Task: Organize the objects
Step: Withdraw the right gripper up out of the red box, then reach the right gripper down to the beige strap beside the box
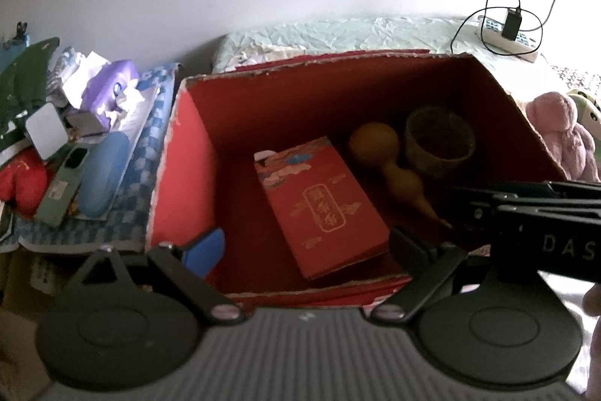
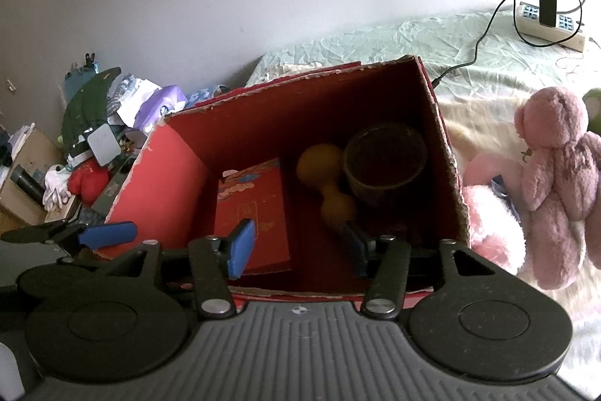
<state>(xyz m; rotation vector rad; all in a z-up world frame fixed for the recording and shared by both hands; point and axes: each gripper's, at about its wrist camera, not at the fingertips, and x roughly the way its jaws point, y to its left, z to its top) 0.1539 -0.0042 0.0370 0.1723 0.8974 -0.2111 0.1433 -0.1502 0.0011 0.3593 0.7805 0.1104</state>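
Red cardboard box (image 2: 180, 183) sits open just ahead of the right claw (image 2: 296, 243), whose jaws stand apart, empty. Inside: one red booklet (image 2: 259, 209), one tan gourd (image 2: 323, 171), one brown bowl (image 2: 387, 160). Left claw (image 1: 304, 243) gapes too.

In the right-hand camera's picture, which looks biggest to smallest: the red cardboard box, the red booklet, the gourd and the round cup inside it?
1. Red cardboard box, by far.
2. Red booklet.
3. Round cup and gourd look about alike; the gourd's lower end is hidden, so I won't rank them.

both wrist views angled down, sharing red box (image 1: 180, 175)
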